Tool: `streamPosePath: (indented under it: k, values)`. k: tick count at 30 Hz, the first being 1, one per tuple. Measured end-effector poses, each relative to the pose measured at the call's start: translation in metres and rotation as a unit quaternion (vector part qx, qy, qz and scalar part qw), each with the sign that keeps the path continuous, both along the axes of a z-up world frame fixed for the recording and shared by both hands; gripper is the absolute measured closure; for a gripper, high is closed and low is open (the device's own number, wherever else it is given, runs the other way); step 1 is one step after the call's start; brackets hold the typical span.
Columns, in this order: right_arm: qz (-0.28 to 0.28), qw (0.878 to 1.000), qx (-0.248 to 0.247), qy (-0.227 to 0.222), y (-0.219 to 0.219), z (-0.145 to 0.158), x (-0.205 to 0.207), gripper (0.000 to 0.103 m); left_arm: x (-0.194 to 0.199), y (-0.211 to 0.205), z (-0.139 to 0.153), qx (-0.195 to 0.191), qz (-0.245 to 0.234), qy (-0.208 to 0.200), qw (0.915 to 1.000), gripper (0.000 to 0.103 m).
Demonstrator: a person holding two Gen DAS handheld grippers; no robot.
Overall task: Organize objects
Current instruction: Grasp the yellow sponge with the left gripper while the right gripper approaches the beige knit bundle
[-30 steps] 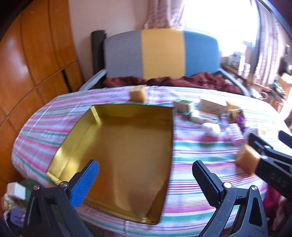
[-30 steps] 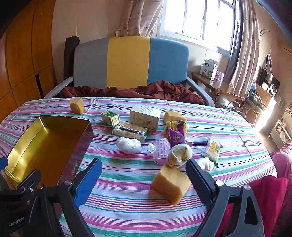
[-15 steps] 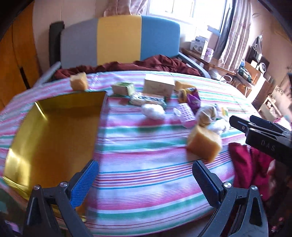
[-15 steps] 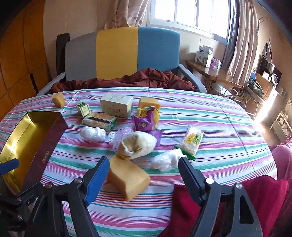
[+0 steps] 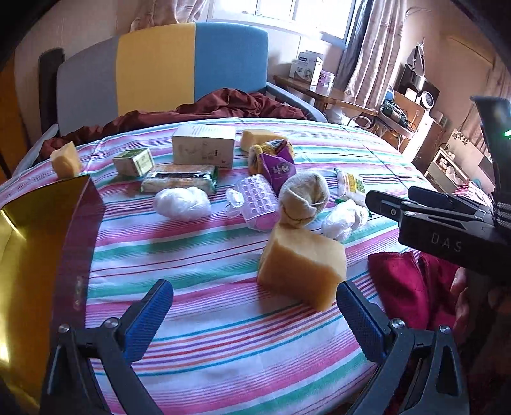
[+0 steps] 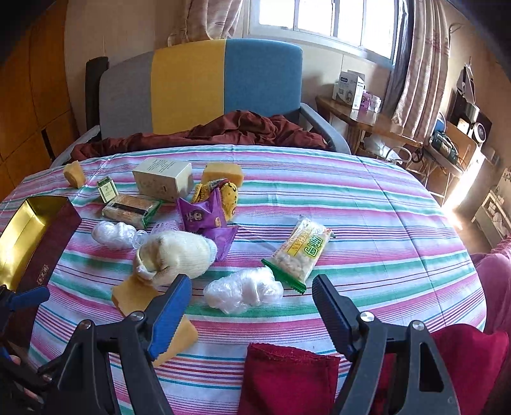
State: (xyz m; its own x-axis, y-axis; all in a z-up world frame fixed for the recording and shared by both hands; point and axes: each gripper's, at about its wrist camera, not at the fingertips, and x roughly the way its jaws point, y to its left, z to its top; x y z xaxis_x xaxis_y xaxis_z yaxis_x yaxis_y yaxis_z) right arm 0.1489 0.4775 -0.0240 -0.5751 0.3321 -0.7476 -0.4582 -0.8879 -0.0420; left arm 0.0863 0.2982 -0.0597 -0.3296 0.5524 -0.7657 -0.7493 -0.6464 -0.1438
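Sorting time, and nothing is held: left gripper hovers with jaws wide before the big yellow sponge, near edge of the bench. Right gripper is also wide, over a crumpled plastic bag. The gold box waits at the left, seemingly empty, though only part shows. Next move, by my reckoning: close on the sponge squarely, lift it clear of the rolled sock touching its far side, and carry it left into the box. Striped cloth covers the bench; a chair and window stand beyond.
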Motion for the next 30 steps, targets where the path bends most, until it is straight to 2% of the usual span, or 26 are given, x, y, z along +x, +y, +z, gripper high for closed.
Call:
streamPosePath:
  k: [7, 11, 13, 15, 16, 23, 30]
  values:
    - [-0.04, 0.998, -0.033, 0.026, 0.019, 0.002, 0.01, 0.024, 0.007, 0.035, -0.024, -0.012, -0.056, 0.029, 0.998, 0.0]
    - [-0.047, 0.997, -0.054, 0.033, 0.025, 0.002, 0.012, 0.024, 0.013, 0.052, -0.032, -0.035, -0.085, 0.067, 0.9935, 0.001]
    - [-0.044, 0.997, -0.06, 0.03, 0.023, 0.0, 0.011, 0.024, 0.012, 0.058, -0.037, -0.038, -0.093, 0.075, 0.9921, 0.008]
    - [-0.039, 0.997, -0.062, 0.024, 0.021, -0.003, 0.009, 0.024, 0.011, 0.061, -0.041, -0.029, -0.105, 0.066, 0.9919, 0.026]
    - [-0.035, 0.997, -0.063, 0.022, 0.02, -0.004, 0.008, 0.024, 0.011, 0.061, -0.043, -0.02, -0.113, 0.058, 0.9917, 0.027]
    - [-0.014, 0.998, -0.063, 0.003, 0.012, -0.011, -0.001, 0.024, 0.016, 0.047, -0.044, 0.003, -0.118, 0.075, 0.9902, 0.032]
    - [-0.003, 0.997, -0.076, -0.014, 0.007, -0.02, -0.005, 0.024, 0.02, 0.027, -0.043, 0.003, -0.105, 0.079, 0.9913, 0.033]
